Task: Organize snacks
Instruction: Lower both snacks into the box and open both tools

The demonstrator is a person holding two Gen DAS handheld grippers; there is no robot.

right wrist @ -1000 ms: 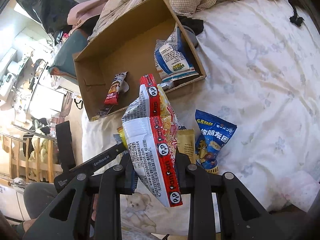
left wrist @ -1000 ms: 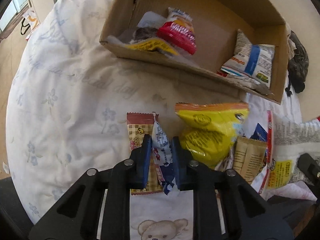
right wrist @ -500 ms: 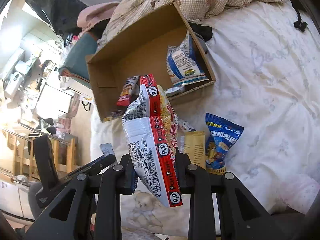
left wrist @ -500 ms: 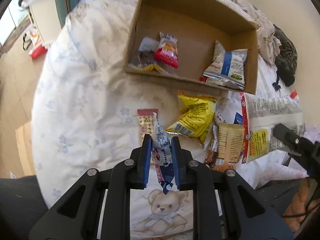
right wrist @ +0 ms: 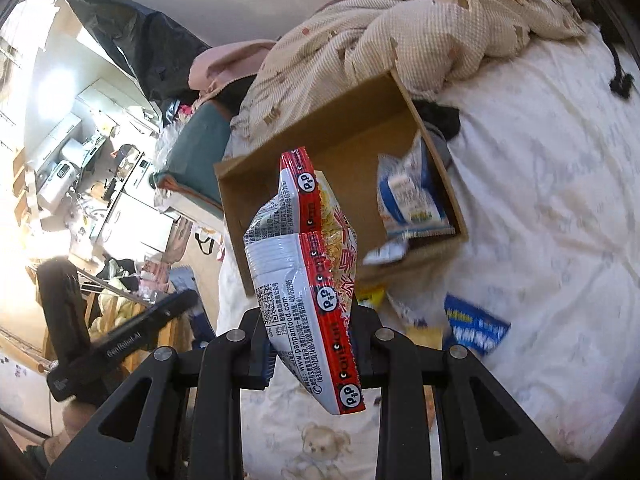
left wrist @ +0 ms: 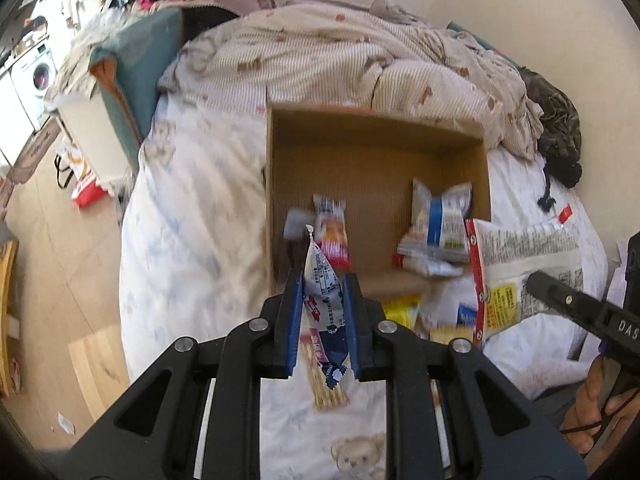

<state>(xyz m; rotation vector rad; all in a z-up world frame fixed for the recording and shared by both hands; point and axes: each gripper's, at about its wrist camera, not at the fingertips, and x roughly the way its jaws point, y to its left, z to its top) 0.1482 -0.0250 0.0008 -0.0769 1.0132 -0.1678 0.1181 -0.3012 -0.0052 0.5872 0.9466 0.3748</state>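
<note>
The cardboard box (left wrist: 376, 152) holds perhaps three packets; left gripper (left wrist: 322, 312) grips a small sachet (left wrist: 320, 280), right gripper (right wrist: 312, 344) a noodle pack (right wrist: 308, 264); several snacks remain on the bedsheet (right wrist: 560, 208).

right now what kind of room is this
Most likely a bedroom in a small home: the cardboard box sits on a bear-print bedsheet, beside a rumpled quilt, with a washing machine beyond.

Bright daylight floods in from the left, glaring white there; fisheye edges curve and darken, with motion blur across the white patterned bedsheet (right wrist: 560, 208).
</note>
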